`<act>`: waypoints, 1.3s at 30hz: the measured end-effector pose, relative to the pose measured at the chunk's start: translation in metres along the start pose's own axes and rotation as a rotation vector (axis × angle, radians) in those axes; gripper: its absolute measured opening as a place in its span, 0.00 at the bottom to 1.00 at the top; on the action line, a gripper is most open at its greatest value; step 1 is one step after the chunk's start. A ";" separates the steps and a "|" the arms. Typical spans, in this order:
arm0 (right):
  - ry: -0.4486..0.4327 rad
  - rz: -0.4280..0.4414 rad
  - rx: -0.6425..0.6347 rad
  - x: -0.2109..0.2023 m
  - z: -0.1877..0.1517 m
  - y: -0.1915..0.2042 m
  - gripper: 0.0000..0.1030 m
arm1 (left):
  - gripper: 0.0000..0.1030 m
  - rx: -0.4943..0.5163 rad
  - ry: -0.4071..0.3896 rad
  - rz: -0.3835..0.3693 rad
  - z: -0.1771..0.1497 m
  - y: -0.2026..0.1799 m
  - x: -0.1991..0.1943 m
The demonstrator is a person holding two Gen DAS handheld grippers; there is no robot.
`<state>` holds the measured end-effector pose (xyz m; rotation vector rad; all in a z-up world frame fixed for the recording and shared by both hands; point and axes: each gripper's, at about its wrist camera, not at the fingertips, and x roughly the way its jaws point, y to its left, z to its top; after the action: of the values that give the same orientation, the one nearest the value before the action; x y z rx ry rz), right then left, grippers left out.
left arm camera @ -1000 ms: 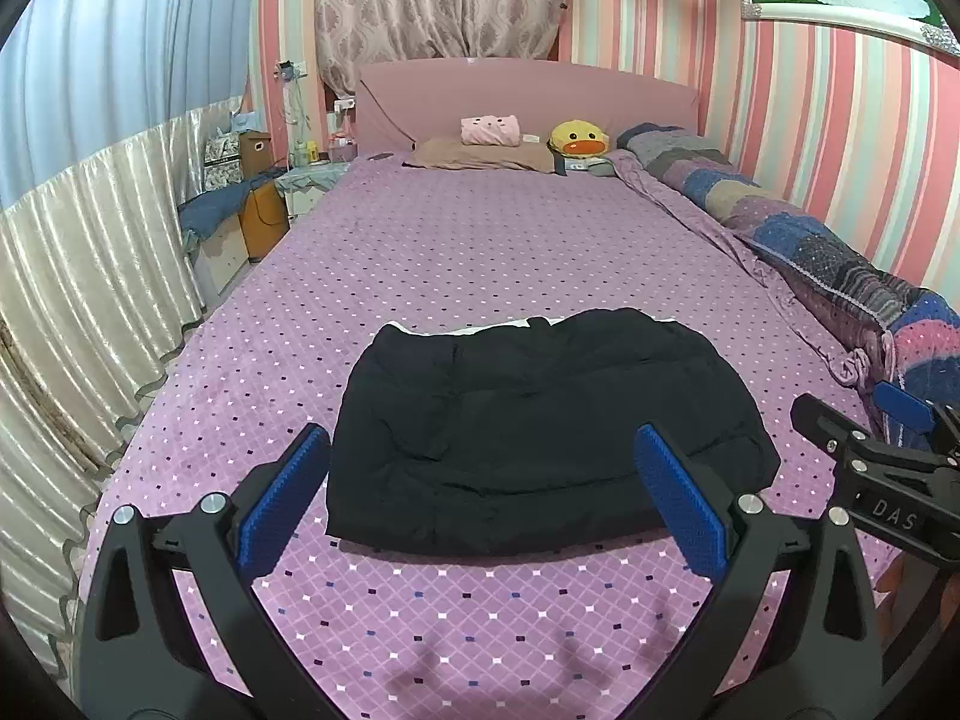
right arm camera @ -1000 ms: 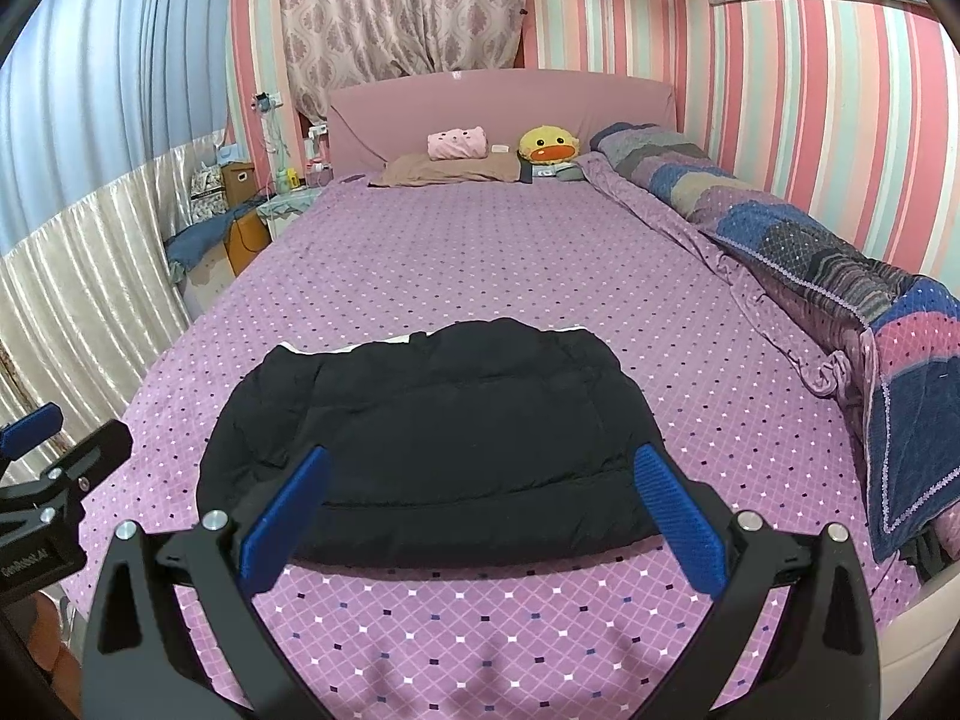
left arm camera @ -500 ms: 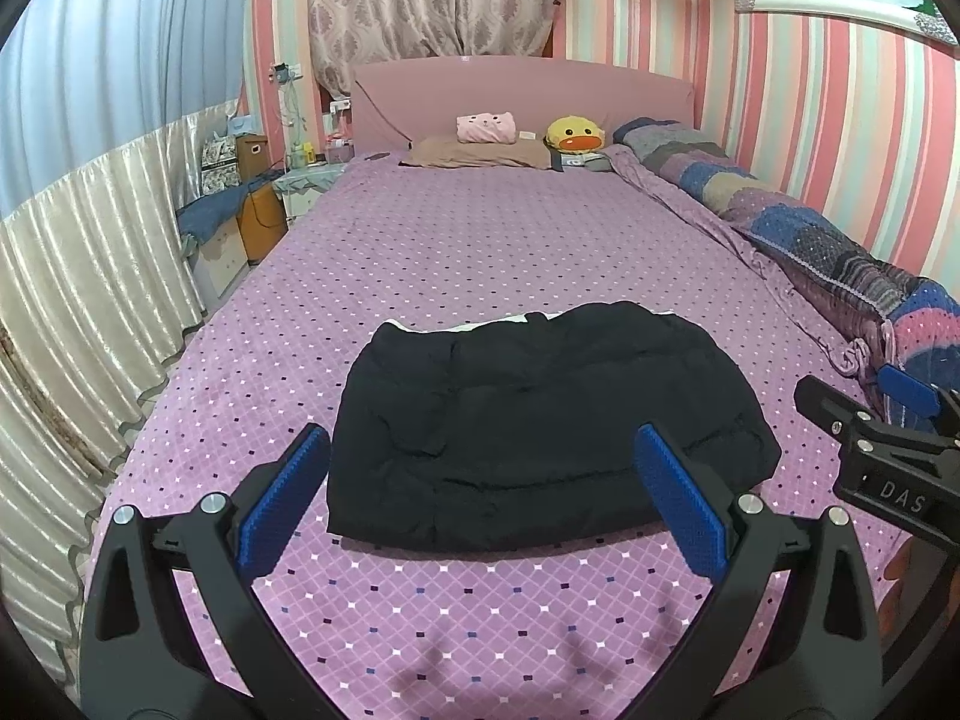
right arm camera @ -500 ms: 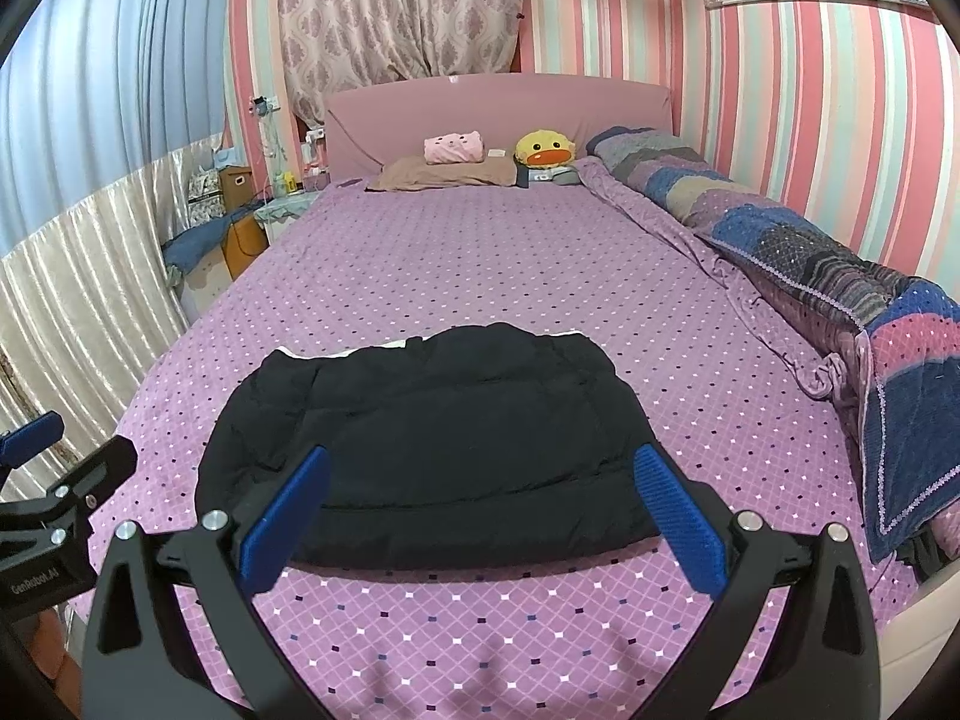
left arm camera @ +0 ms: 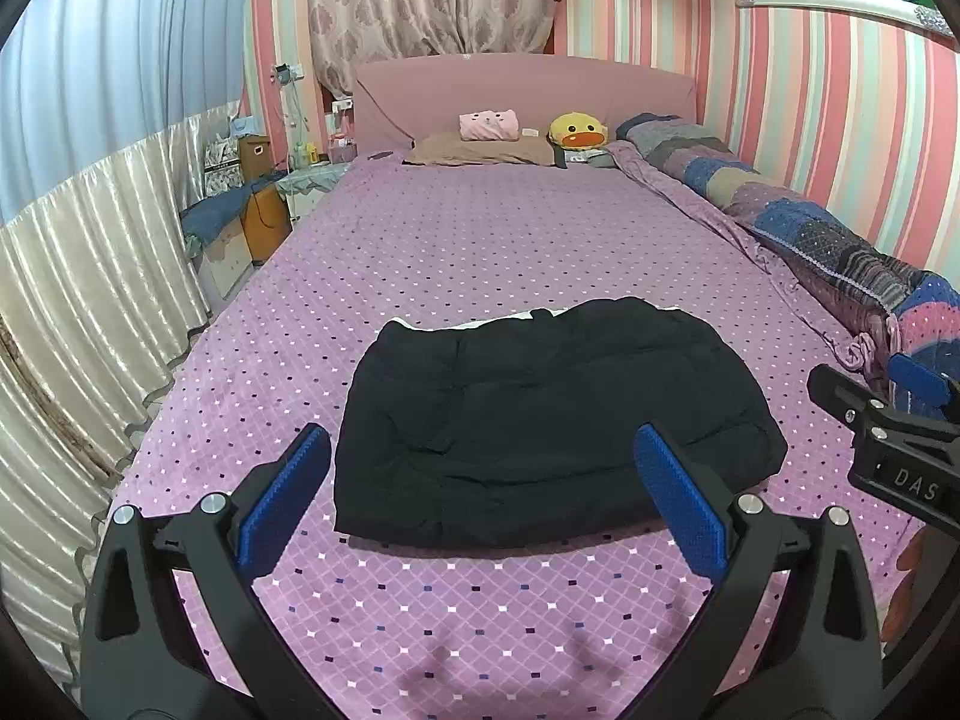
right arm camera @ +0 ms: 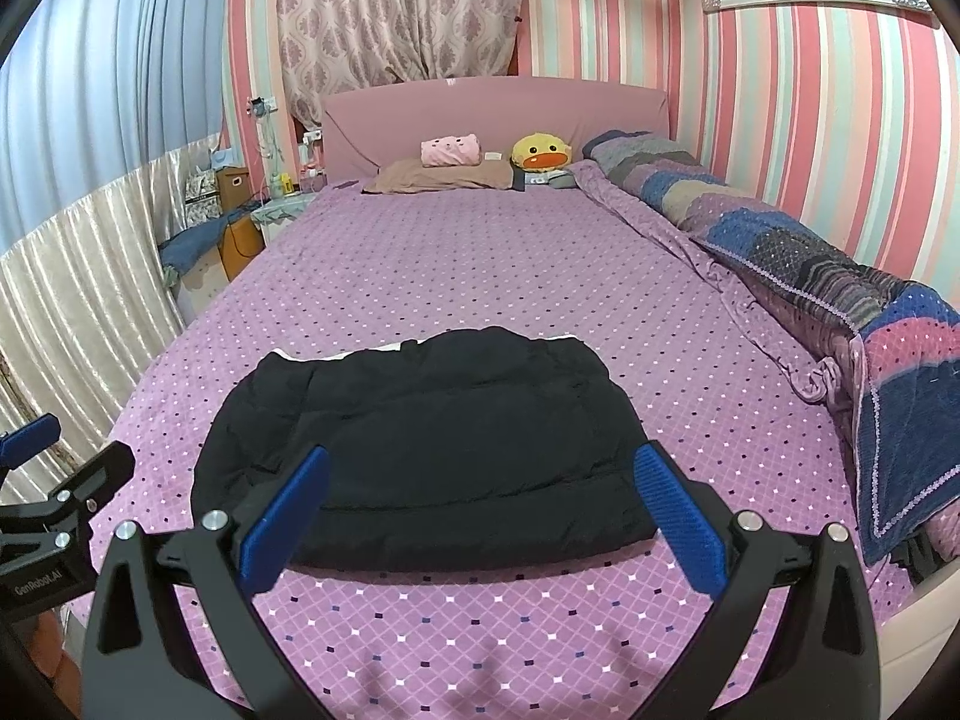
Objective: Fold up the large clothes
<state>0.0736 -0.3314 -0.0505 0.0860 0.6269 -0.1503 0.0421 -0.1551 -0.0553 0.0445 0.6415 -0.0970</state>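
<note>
A black padded jacket [left arm camera: 552,420] lies folded into a flat rectangle on the purple dotted bed [left arm camera: 480,240], with a sliver of white lining at its far edge. It also shows in the right wrist view [right arm camera: 432,450]. My left gripper [left arm camera: 480,498] is open and empty, held above the bed just short of the jacket's near edge. My right gripper [right arm camera: 480,504] is open and empty, also just short of the near edge. Each gripper shows at the side of the other's view: the right gripper [left arm camera: 888,420] and the left gripper [right arm camera: 48,492].
A rolled patchwork quilt [right arm camera: 810,264] runs along the bed's right side by the striped wall. Pillows, a pink cushion [left arm camera: 489,125] and a yellow duck toy [left arm camera: 577,132] sit at the headboard. Bedside clutter [left arm camera: 252,210] and a curtain stand on the left.
Both grippers have drawn back and risen slightly from the jacket. The jacket has not moved. Both stay open.
</note>
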 end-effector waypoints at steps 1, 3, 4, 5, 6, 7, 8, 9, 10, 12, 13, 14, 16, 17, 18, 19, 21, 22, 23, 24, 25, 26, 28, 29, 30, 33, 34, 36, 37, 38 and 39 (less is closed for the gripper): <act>0.001 0.000 -0.001 0.000 0.000 -0.001 0.98 | 0.97 -0.001 -0.001 0.001 0.000 0.000 0.000; 0.000 -0.002 -0.001 0.000 0.000 -0.001 0.98 | 0.97 -0.007 0.001 -0.003 0.000 0.002 -0.001; 0.000 -0.003 -0.001 0.000 0.000 -0.001 0.98 | 0.97 -0.010 0.003 -0.005 0.001 0.003 -0.001; 0.000 -0.004 -0.002 -0.001 0.001 -0.001 0.98 | 0.97 -0.012 0.004 -0.005 0.001 0.004 -0.001; -0.001 -0.004 -0.003 -0.001 0.002 -0.002 0.98 | 0.97 -0.013 0.004 -0.005 0.001 0.005 -0.001; -0.001 -0.005 -0.003 -0.001 0.002 -0.003 0.98 | 0.97 -0.013 0.003 -0.003 0.001 0.006 -0.001; -0.001 -0.004 -0.003 -0.001 0.002 -0.002 0.98 | 0.97 -0.013 0.003 -0.002 0.001 0.005 -0.001; -0.001 -0.005 -0.003 -0.001 0.002 -0.002 0.98 | 0.97 -0.011 0.004 -0.001 0.001 0.006 -0.001; -0.002 -0.005 -0.004 -0.001 0.002 -0.003 0.98 | 0.97 -0.010 0.005 0.000 0.001 0.006 0.000; 0.000 -0.002 -0.006 -0.001 0.002 -0.003 0.98 | 0.97 -0.012 0.005 0.003 0.001 0.005 -0.001; 0.000 -0.002 -0.008 -0.001 0.003 -0.004 0.98 | 0.97 -0.011 0.004 0.004 0.001 0.005 -0.001; 0.000 -0.003 -0.010 -0.002 0.004 -0.004 0.98 | 0.97 -0.011 0.003 0.005 0.001 0.005 -0.001; 0.000 -0.006 -0.016 -0.002 0.005 -0.005 0.98 | 0.97 -0.010 0.001 0.005 0.001 0.005 -0.002; 0.000 -0.008 -0.017 -0.002 0.005 -0.005 0.98 | 0.97 -0.011 0.002 0.006 0.001 0.004 -0.002; 0.001 -0.008 -0.016 -0.001 0.006 -0.007 0.98 | 0.97 -0.010 0.002 0.006 0.000 0.004 -0.002; 0.001 -0.007 -0.016 -0.001 0.006 -0.006 0.98 | 0.97 -0.011 0.001 0.008 0.000 0.004 -0.003; 0.000 -0.009 -0.017 -0.002 0.006 -0.004 0.98 | 0.97 -0.011 0.000 0.010 0.000 0.004 -0.003; 0.000 -0.009 -0.017 -0.001 0.006 -0.005 0.98 | 0.97 -0.010 0.000 0.010 0.001 0.004 -0.003; 0.000 -0.008 -0.018 -0.001 0.006 -0.006 0.98 | 0.97 -0.010 -0.001 0.010 0.000 0.004 -0.003; 0.000 -0.008 -0.018 -0.001 0.006 -0.005 0.98 | 0.97 -0.010 -0.001 0.010 0.000 0.004 -0.003; 0.000 -0.008 -0.017 -0.001 0.006 -0.006 0.98 | 0.97 -0.010 0.000 0.010 0.000 0.004 -0.003; 0.000 -0.009 -0.017 -0.001 0.006 -0.004 0.98 | 0.97 -0.011 0.001 0.010 0.000 0.004 -0.003; 0.000 -0.008 -0.017 -0.001 0.006 -0.004 0.98 | 0.97 -0.013 0.002 0.006 0.000 0.004 -0.003; 0.001 -0.008 -0.017 -0.001 0.006 -0.004 0.98 | 0.97 -0.013 0.003 0.005 0.000 0.004 -0.004; 0.001 -0.009 -0.016 -0.001 0.006 -0.006 0.98 | 0.97 -0.011 0.003 0.003 0.000 0.004 -0.004; 0.001 -0.012 -0.014 -0.001 0.006 -0.005 0.98 | 0.97 -0.010 0.002 0.000 0.000 0.005 -0.006; 0.001 -0.012 -0.012 0.000 0.005 -0.004 0.98 | 0.97 -0.010 0.002 -0.001 0.000 0.006 -0.006; 0.001 -0.013 -0.013 0.000 0.006 -0.005 0.98 | 0.97 -0.010 0.001 0.000 -0.001 0.006 -0.007; 0.001 -0.012 -0.014 0.000 0.006 -0.005 0.98 | 0.97 -0.010 0.001 0.000 -0.001 0.006 -0.007; 0.000 -0.012 -0.014 0.000 0.006 -0.004 0.98 | 0.97 -0.011 0.000 0.000 0.000 0.006 -0.008; -0.001 -0.012 -0.014 0.000 0.006 -0.006 0.98 | 0.97 -0.011 -0.001 0.001 0.000 0.006 -0.009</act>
<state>0.0763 -0.3378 -0.0459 0.0692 0.6278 -0.1572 0.0355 -0.1480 -0.0504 0.0342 0.6408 -0.0930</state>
